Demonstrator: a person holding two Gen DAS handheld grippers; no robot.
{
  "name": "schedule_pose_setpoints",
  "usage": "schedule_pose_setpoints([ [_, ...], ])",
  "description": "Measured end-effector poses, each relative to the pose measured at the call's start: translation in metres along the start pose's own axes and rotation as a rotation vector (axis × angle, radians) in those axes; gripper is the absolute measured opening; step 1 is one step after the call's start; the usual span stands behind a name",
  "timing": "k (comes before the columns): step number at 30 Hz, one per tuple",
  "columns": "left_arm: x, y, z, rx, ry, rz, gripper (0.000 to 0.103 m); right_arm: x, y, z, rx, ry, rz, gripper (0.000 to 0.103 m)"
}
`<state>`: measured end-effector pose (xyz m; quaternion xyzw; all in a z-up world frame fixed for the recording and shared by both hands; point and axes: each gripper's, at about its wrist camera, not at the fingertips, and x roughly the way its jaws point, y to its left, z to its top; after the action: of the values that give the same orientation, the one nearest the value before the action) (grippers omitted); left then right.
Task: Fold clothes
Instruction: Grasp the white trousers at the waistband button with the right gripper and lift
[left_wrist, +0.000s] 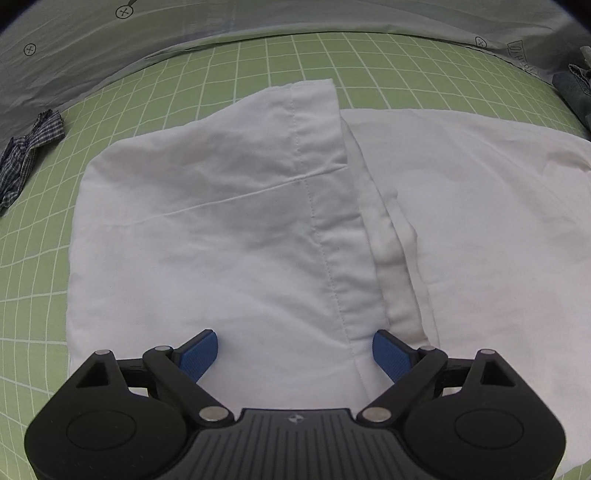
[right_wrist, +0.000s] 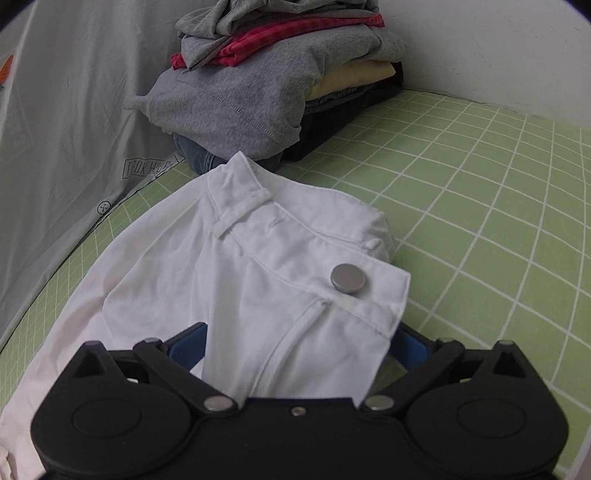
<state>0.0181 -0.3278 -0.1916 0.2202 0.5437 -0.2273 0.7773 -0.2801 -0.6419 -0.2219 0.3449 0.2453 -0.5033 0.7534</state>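
Observation:
White trousers (left_wrist: 229, 236) lie on the green gridded mat (left_wrist: 258, 62), a leg folded over the rest, its hem pointing away. My left gripper (left_wrist: 295, 350) is open just above the near part of the cloth, its blue pads (left_wrist: 201, 352) wide apart and holding nothing. In the right wrist view the waistband end of the trousers (right_wrist: 280, 266) with a metal button (right_wrist: 348, 278) lies between my right gripper's (right_wrist: 295, 345) spread fingers; the cloth covers most of the pads. The right jaws stand wide and do not pinch the cloth.
A stack of folded clothes (right_wrist: 273, 85), grey, red, yellow and dark, stands at the back by the white wall. A grey sheet (right_wrist: 55, 129) borders the mat (right_wrist: 480, 206) on the left. A crumpled plaid garment (left_wrist: 29, 151) lies at the mat's far left; dark clothing (left_wrist: 576, 92) at far right.

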Motion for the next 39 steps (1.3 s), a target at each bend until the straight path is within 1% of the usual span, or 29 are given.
schedule_pose_setpoints([
  [1,0.002,0.0,0.001,-0.001,0.006,0.009,0.103,0.005,0.001,0.004,-0.013,-0.01,-0.003,0.103],
  [4,0.007,0.01,0.005,-0.051,0.035,-0.02,0.103,0.016,0.004,0.01,-0.042,-0.035,-0.021,0.103],
  [6,0.009,0.014,0.006,-0.058,0.042,-0.036,0.103,0.018,0.008,0.01,-0.045,-0.043,-0.036,0.103],
  [9,0.01,0.016,0.007,-0.058,0.041,-0.04,0.103,0.017,0.004,0.012,-0.02,-0.035,-0.011,0.102],
  [10,0.01,0.017,0.007,-0.059,0.039,-0.041,0.103,0.016,0.001,0.014,0.004,-0.032,0.006,0.097],
  [11,0.01,0.018,0.007,-0.063,0.036,-0.044,0.103,0.014,-0.003,0.016,0.034,-0.028,0.028,0.086],
  [12,0.01,0.02,0.007,-0.067,0.034,-0.048,0.103,0.013,-0.008,0.018,0.077,-0.019,0.057,0.08],
  [14,0.01,0.021,0.006,-0.07,0.032,-0.055,0.103,0.009,-0.017,0.018,0.184,0.006,0.127,0.048],
  [15,0.009,0.018,0.005,-0.071,0.031,-0.056,0.103,0.006,-0.02,0.017,0.231,0.008,0.155,0.045],
  [17,0.008,0.016,0.004,-0.071,0.029,-0.058,0.103,-0.001,-0.022,0.016,0.283,-0.003,0.194,0.032],
  [19,0.007,0.016,0.002,-0.071,0.022,-0.058,0.103,-0.011,-0.017,0.017,0.287,-0.021,0.238,0.027],
  [23,0.006,0.014,-0.003,-0.071,-0.003,-0.056,0.103,-0.029,0.003,0.021,0.273,-0.052,0.373,0.022],
  [25,0.005,0.014,-0.006,-0.071,-0.014,-0.056,0.103,-0.037,0.019,0.02,0.243,-0.055,0.43,0.021],
  [28,0.005,0.014,-0.006,-0.069,-0.02,-0.056,0.103,-0.049,0.049,0.014,0.164,-0.046,0.52,0.021],
  [31,0.006,0.013,-0.006,-0.068,-0.023,-0.057,0.103,-0.06,0.083,0.006,0.064,-0.012,0.605,0.021],
  [33,0.006,0.013,-0.007,-0.066,-0.027,-0.059,0.103,-0.064,0.105,-0.002,-0.012,0.016,0.645,0.021],
  [36,0.006,0.013,-0.007,-0.065,-0.036,-0.059,0.103,-0.066,0.135,-0.019,-0.105,0.078,0.69,0.021],
  [39,0.005,0.013,-0.011,-0.065,-0.045,-0.057,0.103,-0.062,0.161,-0.043,-0.211,0.154,0.71,0.022],
])
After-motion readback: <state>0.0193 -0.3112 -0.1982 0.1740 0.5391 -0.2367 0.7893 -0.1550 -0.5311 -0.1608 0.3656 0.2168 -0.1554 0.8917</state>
